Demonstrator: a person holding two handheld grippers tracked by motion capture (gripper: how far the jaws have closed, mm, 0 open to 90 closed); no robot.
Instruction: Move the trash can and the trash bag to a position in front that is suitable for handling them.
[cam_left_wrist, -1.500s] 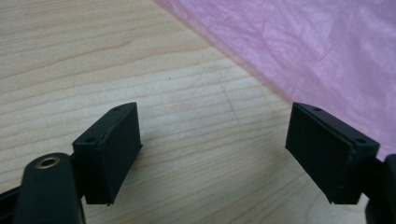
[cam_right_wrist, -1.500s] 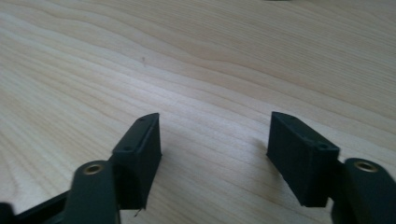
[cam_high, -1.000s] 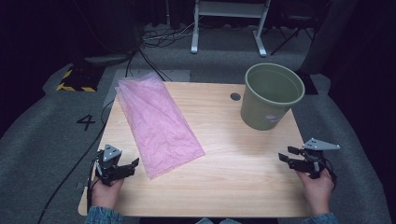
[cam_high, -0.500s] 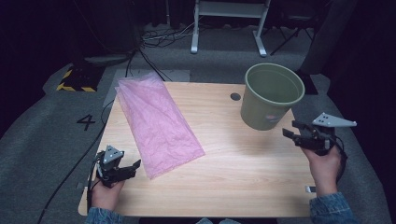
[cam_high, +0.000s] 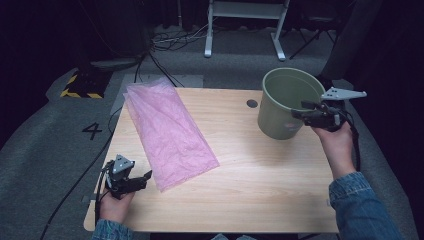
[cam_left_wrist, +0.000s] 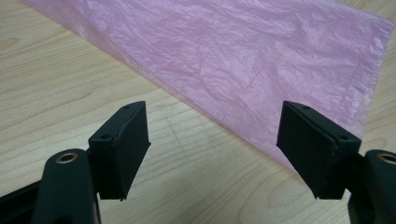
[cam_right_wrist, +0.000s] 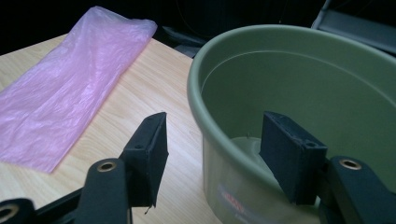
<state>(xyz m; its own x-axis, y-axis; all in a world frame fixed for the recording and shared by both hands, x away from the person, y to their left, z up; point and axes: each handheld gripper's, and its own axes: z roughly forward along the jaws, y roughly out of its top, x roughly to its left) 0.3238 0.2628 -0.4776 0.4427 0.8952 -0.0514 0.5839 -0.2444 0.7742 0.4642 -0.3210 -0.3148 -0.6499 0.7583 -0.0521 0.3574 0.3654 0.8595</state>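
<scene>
Green plastic forms the bin (cam_high: 288, 102), which stands upright at the far right of the table (cam_high: 260, 175). Its near rim is straddled by the right gripper (cam_high: 305, 109): in the right gripper view one jaw is seen outside the wall and the other inside, both spread and clear of the plastic. A pink bag (cam_high: 167, 130) is laid flat across the left half of the table, well apart from the bin. The left gripper (cam_high: 142, 177) is held low at the near left corner, its jaws spread wide with nothing between them, just short of the bag's near edge.
</scene>
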